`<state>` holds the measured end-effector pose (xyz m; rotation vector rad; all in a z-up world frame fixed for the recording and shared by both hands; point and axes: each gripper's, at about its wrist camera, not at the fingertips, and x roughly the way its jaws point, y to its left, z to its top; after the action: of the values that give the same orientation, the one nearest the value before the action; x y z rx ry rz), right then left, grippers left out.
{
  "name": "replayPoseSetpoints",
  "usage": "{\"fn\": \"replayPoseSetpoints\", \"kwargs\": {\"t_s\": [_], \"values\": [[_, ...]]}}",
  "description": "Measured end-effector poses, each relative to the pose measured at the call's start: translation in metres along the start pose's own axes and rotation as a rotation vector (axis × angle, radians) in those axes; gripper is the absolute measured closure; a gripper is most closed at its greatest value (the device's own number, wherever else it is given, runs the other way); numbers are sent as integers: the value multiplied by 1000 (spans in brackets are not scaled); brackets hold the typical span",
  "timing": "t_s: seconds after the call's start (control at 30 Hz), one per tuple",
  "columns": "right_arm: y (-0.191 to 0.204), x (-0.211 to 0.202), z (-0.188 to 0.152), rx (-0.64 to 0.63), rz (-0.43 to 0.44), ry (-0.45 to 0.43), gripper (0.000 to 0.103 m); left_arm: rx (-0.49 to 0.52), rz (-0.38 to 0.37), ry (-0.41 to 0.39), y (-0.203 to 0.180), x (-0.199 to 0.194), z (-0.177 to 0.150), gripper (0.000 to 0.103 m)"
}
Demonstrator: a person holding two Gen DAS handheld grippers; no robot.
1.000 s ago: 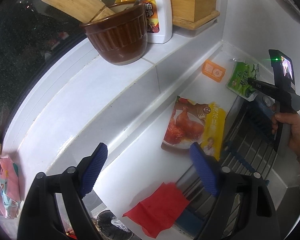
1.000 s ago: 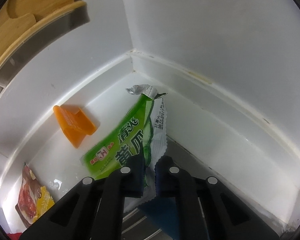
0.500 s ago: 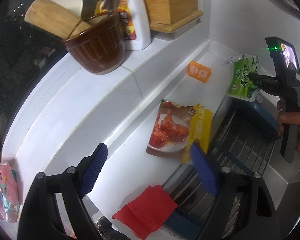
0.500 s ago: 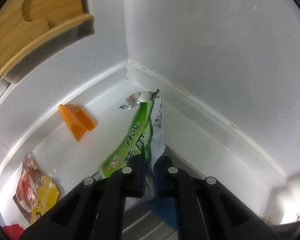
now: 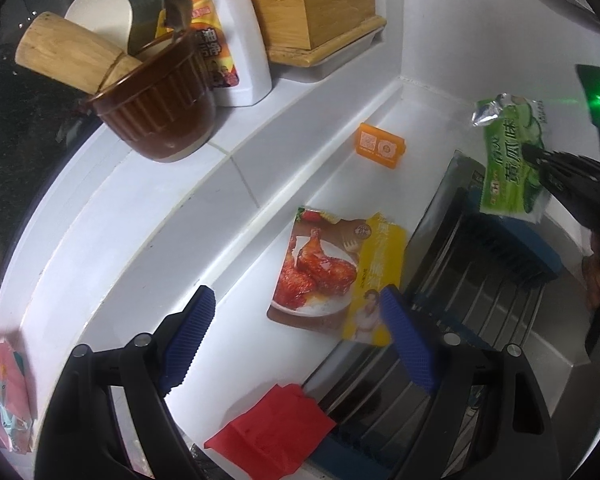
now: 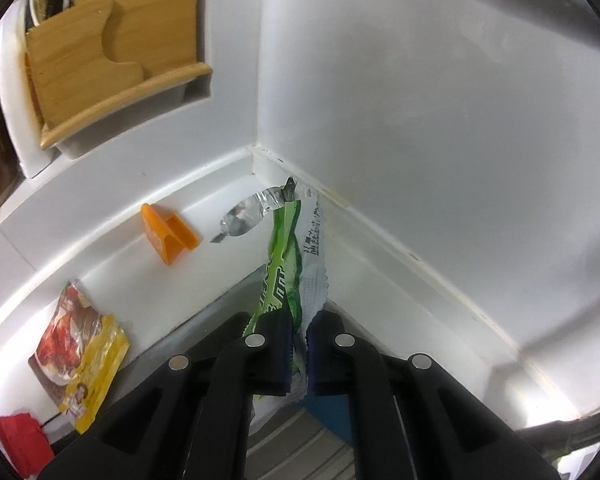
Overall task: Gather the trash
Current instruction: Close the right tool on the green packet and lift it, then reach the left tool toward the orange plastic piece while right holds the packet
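My right gripper (image 6: 299,354) is shut on a green snack wrapper (image 6: 281,276) and holds it in the air over the sink corner; it also shows in the left wrist view (image 5: 512,164). My left gripper (image 5: 296,344) is open and empty above the white counter. A chicken-picture wrapper (image 5: 336,276) lies flat just beyond its fingertips; it also shows in the right wrist view (image 6: 80,356). A red paper scrap (image 5: 276,428) lies by the sink edge. An orange folded card (image 5: 380,150) stands near the corner.
A brown ceramic pot (image 5: 160,108) with wooden utensils, a white bottle (image 5: 236,40) and a wooden block (image 5: 312,8) stand on the raised ledge. A metal sink with a drain rack (image 5: 480,300) is at the right. A pink packet (image 5: 8,396) lies at far left.
My right gripper has lifted the green wrapper up off the counter. My left gripper has drifted so the chicken wrapper sits closer to centre; it stays open.
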<state>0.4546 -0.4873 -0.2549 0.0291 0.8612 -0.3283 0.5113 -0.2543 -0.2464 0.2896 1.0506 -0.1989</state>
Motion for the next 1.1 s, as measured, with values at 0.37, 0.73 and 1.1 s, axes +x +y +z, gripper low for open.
{"fn": "replayPoseSetpoints", "kwargs": {"t_s": [0.37, 0.73, 1.1], "values": [[-11, -40, -5, 5, 1, -52, 99, 37, -72, 3, -22, 18, 24, 20], [-17, -48, -9, 21, 13, -72, 99, -3, -197, 73, -58, 75, 74, 20], [-14, -42, -7, 24, 33, -85, 99, -144, -202, 94, -76, 112, 118, 20]]}}
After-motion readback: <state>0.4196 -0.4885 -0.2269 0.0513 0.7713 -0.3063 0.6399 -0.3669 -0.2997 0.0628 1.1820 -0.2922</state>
